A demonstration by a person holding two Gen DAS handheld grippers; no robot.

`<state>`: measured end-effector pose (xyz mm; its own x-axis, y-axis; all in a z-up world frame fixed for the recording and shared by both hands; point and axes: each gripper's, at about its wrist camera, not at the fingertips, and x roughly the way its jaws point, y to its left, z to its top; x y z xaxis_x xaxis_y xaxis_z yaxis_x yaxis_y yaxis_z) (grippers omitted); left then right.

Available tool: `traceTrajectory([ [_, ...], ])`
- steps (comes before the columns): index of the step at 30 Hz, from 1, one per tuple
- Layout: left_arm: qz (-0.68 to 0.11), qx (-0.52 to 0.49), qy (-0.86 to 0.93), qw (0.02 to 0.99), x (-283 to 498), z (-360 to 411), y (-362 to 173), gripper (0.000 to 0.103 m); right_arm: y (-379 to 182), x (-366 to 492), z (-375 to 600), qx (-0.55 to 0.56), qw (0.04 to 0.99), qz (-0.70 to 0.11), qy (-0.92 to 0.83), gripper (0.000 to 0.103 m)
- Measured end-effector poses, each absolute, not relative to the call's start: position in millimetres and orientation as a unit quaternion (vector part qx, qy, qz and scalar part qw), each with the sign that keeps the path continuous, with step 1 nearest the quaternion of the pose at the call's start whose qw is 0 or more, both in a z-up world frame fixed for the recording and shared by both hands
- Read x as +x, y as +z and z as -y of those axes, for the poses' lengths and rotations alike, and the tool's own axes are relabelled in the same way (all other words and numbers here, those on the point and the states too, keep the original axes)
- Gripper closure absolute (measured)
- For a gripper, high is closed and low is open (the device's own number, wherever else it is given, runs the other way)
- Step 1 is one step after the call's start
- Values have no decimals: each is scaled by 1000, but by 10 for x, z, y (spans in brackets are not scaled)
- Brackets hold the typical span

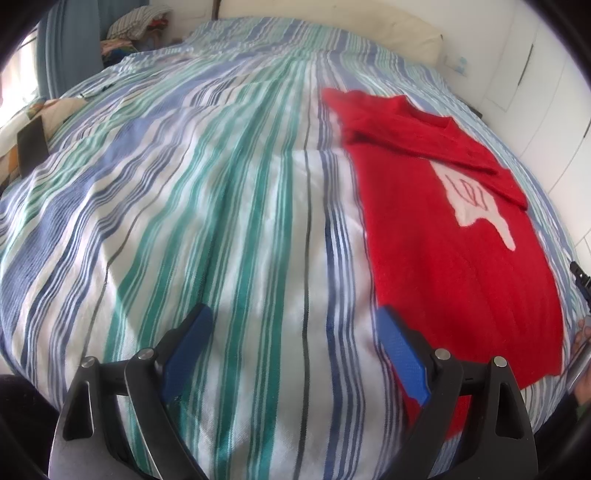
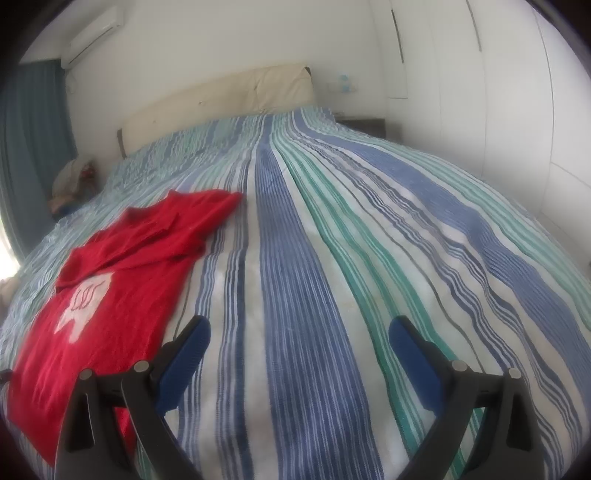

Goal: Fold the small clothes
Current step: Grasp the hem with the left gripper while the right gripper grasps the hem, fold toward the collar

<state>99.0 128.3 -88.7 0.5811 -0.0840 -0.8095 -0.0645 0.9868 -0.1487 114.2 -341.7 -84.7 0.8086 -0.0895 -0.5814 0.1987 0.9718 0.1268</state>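
Left wrist view looks down over a striped bedspread (image 1: 221,206) in blue, green and white, with the left gripper (image 1: 295,332) hanging above it, jaws spread wide and nothing between the blue pads (image 1: 400,350). A red sweater (image 1: 450,251) lies flat on the bedspread to the right of that gripper, a white figure (image 1: 476,203) on its front, one sleeve folded across the chest; its near hem reaches just beside the right-hand pad, partly behind it. At the far end of the bedspread stands a cream headboard (image 1: 399,33). Right wrist view shows the right gripper (image 2: 299,332) also standing wide with nothing held, over bare bedspread (image 2: 332,258); here the red sweater (image 2: 110,295) lies to its left, its hem under the left-hand finger (image 2: 184,354).
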Motion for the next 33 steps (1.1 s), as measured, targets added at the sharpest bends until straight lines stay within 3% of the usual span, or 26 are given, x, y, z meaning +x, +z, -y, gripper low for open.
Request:
traceTrajectory([
  [10, -463, -81, -11, 883, 966, -1317, -852, 12, -807, 1098, 3406, 95, 947, -297, -77, 7],
  [16, -466, -115, -60, 875, 831, -1469, -729, 12, -504, 920, 3371, 154, 933, -325, -27, 7],
  [20, -482, -114, -132, 859, 811, -1205, -754, 13, -470, 710, 3087, 205, 897, -378, 98, 7],
  [23, -505, -87, -160, 844, 815, -947, -827, 23, -640, 613, 2728, 212, 857, -435, 177, 9],
  [28, -519, -57, -171, 836, 658, -727, -823, 28, -1039, 519, 2404, 221, 803, -514, 205, 22],
  [29, -522, -59, -176, 832, 643, -684, -832, 31, -1106, 515, 2385, 225, 799, -518, 206, 25],
  [30, -525, -59, -180, 830, 640, -644, -845, 48, -1168, 532, 2371, 226, 796, -521, 208, 36],
  [31, -526, -63, -186, 828, 631, -623, -857, 85, -1226, 562, 2357, 226, 795, -525, 204, 49],
  [32, -531, -72, -193, 822, 637, -609, -872, 97, -1278, 603, 2348, 228, 794, -526, 201, 59],
  [33, -536, -83, -192, 818, 646, -630, -867, 97, -1314, 645, 2350, 234, 791, -528, 201, 89],
])
